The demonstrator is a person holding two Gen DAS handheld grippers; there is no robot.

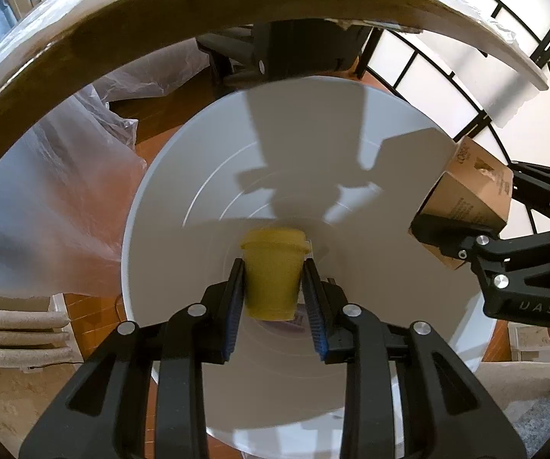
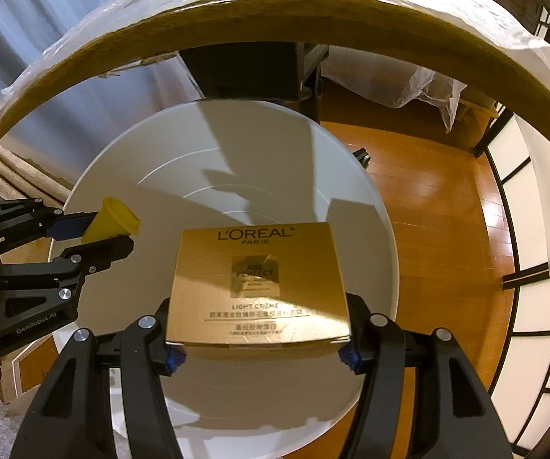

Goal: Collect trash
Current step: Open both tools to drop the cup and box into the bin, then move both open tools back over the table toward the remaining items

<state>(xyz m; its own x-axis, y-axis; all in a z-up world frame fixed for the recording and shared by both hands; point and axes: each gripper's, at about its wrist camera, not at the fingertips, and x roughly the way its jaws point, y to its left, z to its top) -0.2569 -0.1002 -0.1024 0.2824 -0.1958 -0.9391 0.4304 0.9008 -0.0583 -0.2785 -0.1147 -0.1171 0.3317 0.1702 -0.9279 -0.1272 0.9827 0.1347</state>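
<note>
A gold carton (image 2: 257, 287) printed "L'OREAL PARIS", "AGE PERFECT" and "LIGHT CREME" sits clamped in the right gripper (image 2: 261, 348) above a white bin (image 2: 370, 206), its lettering legible only in the right wrist view. At nine o'clock there, the left gripper (image 2: 95, 235), marked "GenRobot.AI", holds a small yellow cup (image 2: 112, 223). The left wrist view shows that cup (image 1: 273, 275) between blue pads (image 1: 234, 306) with slight gaps showing, and the carton (image 1: 466, 199) at three o'clock. The bin's visible interior looks bare.

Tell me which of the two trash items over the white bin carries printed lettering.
The gold carton in the right claw: it reads L'OREAL PARIS. The yellow cup between the left claw's pads is plain.
</note>
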